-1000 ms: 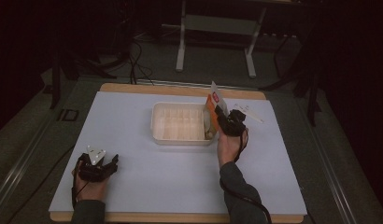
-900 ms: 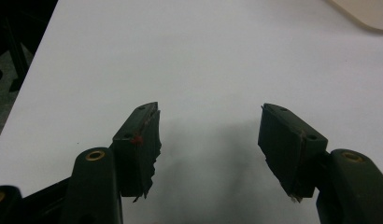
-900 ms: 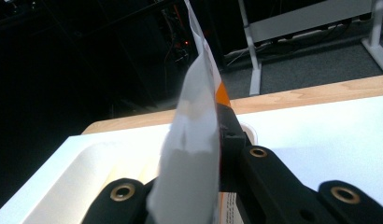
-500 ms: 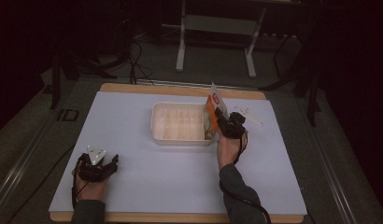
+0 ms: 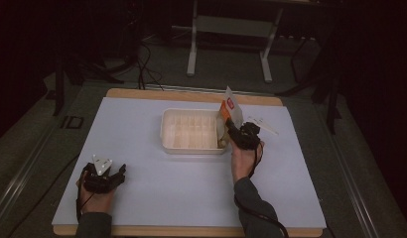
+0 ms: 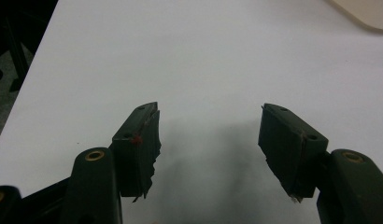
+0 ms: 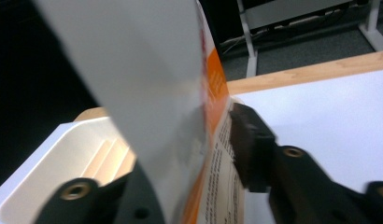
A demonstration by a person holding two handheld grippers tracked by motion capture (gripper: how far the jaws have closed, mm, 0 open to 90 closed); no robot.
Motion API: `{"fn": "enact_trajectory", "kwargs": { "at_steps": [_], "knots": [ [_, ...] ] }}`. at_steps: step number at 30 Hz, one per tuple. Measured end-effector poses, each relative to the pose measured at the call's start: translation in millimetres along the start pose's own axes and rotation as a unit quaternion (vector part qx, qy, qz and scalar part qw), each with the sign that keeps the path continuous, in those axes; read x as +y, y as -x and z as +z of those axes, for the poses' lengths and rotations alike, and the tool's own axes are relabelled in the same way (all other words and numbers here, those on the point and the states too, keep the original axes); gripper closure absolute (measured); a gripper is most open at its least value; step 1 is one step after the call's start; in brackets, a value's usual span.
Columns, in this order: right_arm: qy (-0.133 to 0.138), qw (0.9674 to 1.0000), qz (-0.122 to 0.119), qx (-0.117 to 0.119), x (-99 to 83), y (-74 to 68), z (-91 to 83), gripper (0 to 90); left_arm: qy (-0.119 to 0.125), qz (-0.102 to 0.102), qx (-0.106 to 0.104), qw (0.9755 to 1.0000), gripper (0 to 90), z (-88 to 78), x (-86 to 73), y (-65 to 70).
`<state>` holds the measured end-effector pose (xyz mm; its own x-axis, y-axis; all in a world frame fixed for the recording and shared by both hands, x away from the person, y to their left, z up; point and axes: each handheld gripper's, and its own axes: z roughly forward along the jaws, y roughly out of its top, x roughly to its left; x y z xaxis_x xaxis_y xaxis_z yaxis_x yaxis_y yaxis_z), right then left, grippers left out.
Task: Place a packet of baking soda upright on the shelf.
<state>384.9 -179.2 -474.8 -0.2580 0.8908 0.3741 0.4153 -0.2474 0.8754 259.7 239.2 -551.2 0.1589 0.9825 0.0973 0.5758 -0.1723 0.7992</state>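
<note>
Now my right gripper (image 5: 230,125), at centre right of the high view, has just been opening its jaws with the orange-and-white packet (image 5: 226,110) between them, the packet standing at the right end of the white tray (image 5: 166,130). By my reckoning I am releasing it into the tray; next I must back away without tipping it. My left gripper (image 6: 208,140) rests with jaws apart, holding nothing. Close up, the right gripper view shows the packet's printed text (image 7: 227,154).

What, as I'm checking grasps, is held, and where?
Nothing: right gripper's jaws have just been opening around the packet's lower part; left gripper open, empty.
</note>
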Motion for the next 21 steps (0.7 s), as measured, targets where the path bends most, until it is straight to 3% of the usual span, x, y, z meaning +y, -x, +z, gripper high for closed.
{"fn": "enact_trajectory", "kwargs": {
  "at_steps": [2, 16, 21],
  "knots": [
    [-0.006, 1.0, 0.004, 0.001, -1.1, 0.9, 0.4, 59.9, 0.0, 0.0, 0.0, 1.0, 38.4, -0.1, 0.0, -0.1],
    [-0.066, 0.9974, -0.029, 0.002, -5.3, 2.1, -8.0, 48.7, 0.0, 0.0, 0.0, 1.0, 38.3, 0.1, 0.0, 0.1],
    [-0.085, 0.9954, -0.042, 0.014, -6.0, 1.0, -11.8, 45.7, 0.0, 0.0, 0.0, 1.0, 38.2, -0.1, 0.0, -0.2]
  ]
}}
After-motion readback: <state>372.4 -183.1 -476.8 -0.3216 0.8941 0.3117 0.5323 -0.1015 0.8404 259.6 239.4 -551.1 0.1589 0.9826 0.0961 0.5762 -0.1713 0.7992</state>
